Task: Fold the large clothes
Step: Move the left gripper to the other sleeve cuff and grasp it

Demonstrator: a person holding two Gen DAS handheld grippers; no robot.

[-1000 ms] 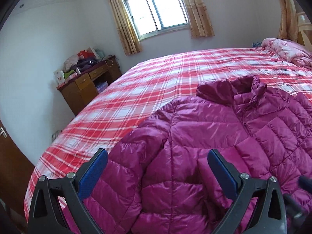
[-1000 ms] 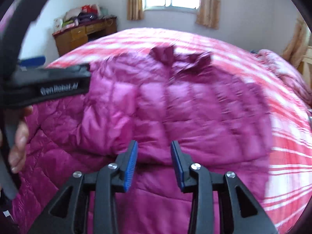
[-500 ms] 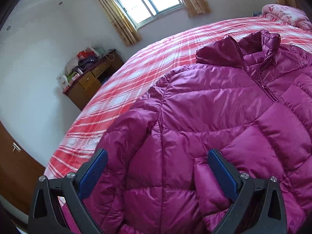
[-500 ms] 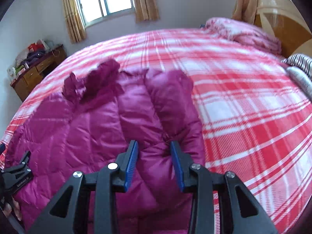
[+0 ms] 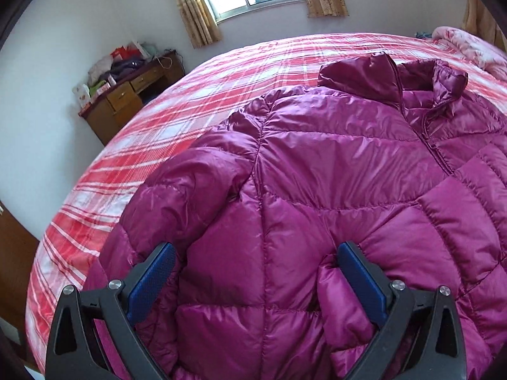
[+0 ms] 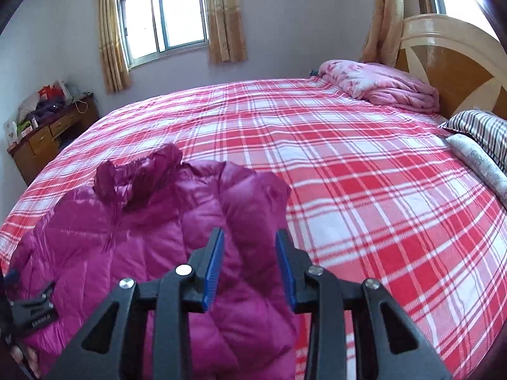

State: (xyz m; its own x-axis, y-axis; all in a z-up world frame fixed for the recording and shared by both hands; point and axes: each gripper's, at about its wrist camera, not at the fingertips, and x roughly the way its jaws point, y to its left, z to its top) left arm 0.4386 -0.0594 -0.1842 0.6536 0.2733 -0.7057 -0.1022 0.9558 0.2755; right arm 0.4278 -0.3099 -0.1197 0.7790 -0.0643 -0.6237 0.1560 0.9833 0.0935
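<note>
Magenta quilted jacket lies front-up on the red-and-white checked bedspread, near the bed's near edge; collar stands up toward the window; zip runs down from the collar in the left wrist view. Left gripper hovers low over the jacket's left side; jaws spread wide, blue pads apart, nothing clamped; one puffed fold of fabric sits just inside the right-hand pad, whether touching I cannot tell; sleeve lies just outside the left-hand pad, along the body of the jacket. Right gripper is over the jacket's right edge, where the other sleeve lies folded along the body; jaws stand partly open with a narrow gap; jacket fabric shows through the gap behind the pads, but no pinch is visible, so nothing appears held. Left gripper's body also shows at the lower left corner of the right wrist view, with fingers of a hand on it. Wooden desk with clutter stands against the wall beside the bed; pink folded blanket lies by the headboard; striped pillow at the right edge.
</note>
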